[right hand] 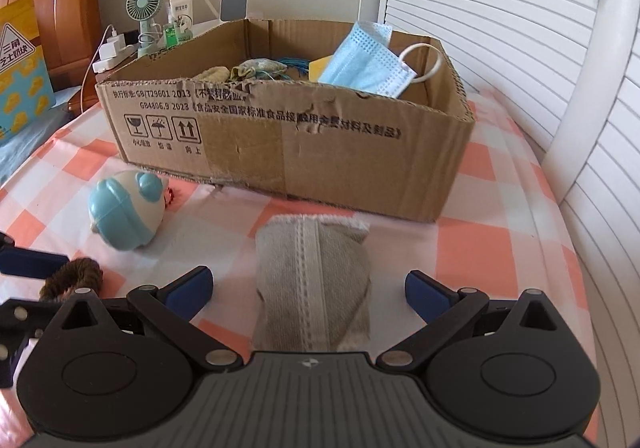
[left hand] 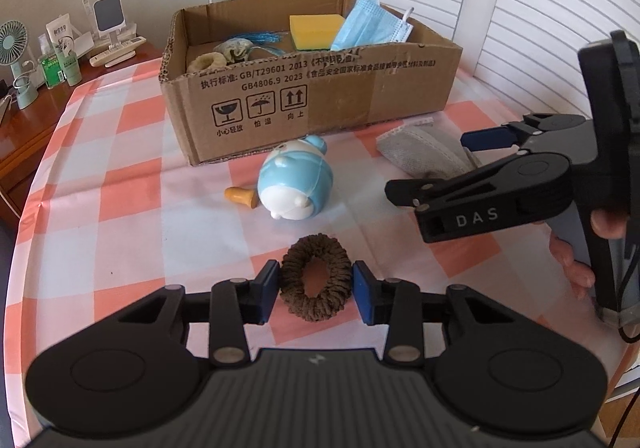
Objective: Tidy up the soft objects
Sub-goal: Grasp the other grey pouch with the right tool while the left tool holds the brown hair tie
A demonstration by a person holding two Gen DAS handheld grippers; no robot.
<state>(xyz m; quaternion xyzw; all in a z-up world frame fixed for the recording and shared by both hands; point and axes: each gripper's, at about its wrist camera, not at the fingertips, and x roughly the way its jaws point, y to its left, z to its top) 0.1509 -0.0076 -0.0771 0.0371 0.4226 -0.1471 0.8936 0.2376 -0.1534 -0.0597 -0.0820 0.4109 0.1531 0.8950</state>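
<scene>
1. Scrunchie (left hand: 315, 282), brown, lies on the checked cloth (left hand: 120, 151) between the pads of the left gripper (left hand: 315, 288); its jaws stand narrow, both pads touching the scrunchie's sides.
2. Right gripper (right hand: 308, 290) hangs over a grey sock (right hand: 312, 284); its jaws stand wide, pads clear of the sock on both sides.
3. Sock lies flat just before the box (right hand: 320, 151).
4. Box holds a blue mask (left hand: 370, 25), a yellow sponge (left hand: 314, 31), a beige ring (left hand: 206, 61) and a small pouch (left hand: 234, 47).
5. Blue toy (left hand: 294, 183) lies on its side between scrunchie and box, apart from both.
6. Fan (left hand: 14, 59) and bottles (left hand: 60, 63) stand on a side table, far left.
</scene>
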